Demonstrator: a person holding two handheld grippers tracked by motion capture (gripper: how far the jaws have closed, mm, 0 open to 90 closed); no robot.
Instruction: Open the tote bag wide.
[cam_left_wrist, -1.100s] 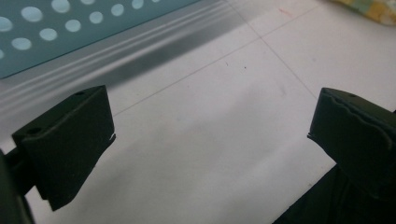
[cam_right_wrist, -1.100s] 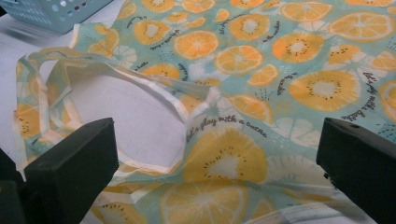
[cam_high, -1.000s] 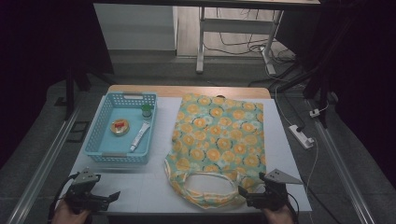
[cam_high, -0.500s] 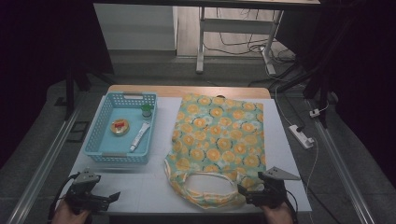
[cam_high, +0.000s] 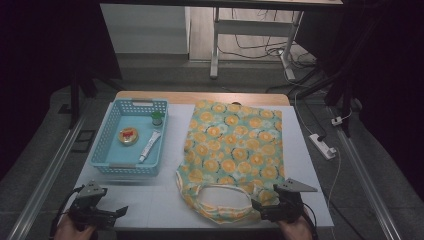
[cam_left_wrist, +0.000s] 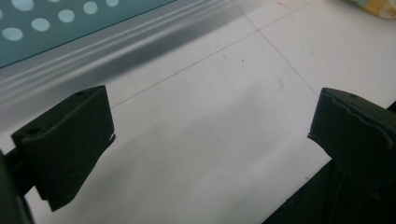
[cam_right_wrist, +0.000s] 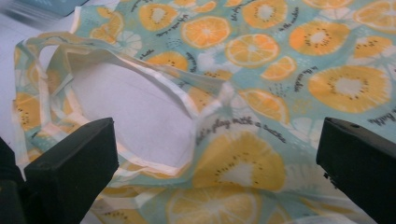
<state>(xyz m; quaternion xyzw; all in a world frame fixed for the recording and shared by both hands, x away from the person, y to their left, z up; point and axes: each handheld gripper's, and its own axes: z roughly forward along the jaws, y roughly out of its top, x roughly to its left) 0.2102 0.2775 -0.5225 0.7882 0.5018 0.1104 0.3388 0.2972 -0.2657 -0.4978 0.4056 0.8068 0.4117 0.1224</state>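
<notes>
Lying flat on the white table (cam_high: 310, 165) is a big cloth bag (cam_high: 235, 145) with orange slices printed on it, its handles (cam_high: 220, 202) at the near edge, and to its left sits a blue basket (cam_high: 112, 165) with a white tube (cam_high: 150, 146), a round tin (cam_high: 128, 135) and a small green-capped bottle (cam_high: 157, 118) inside. The right gripper (cam_high: 267, 210) is just over the bag's near corner by the handles with its jaws wide apart and holding nothing. The left gripper (cam_high: 117, 212) is over bare table near the basket, well apart from the bag, also wide open and empty.

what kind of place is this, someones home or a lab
Most likely a lab or recording room: a white table under dark surroundings, cables and a power strip on the floor, and two handheld grippers, left gripper, right gripper.
</notes>
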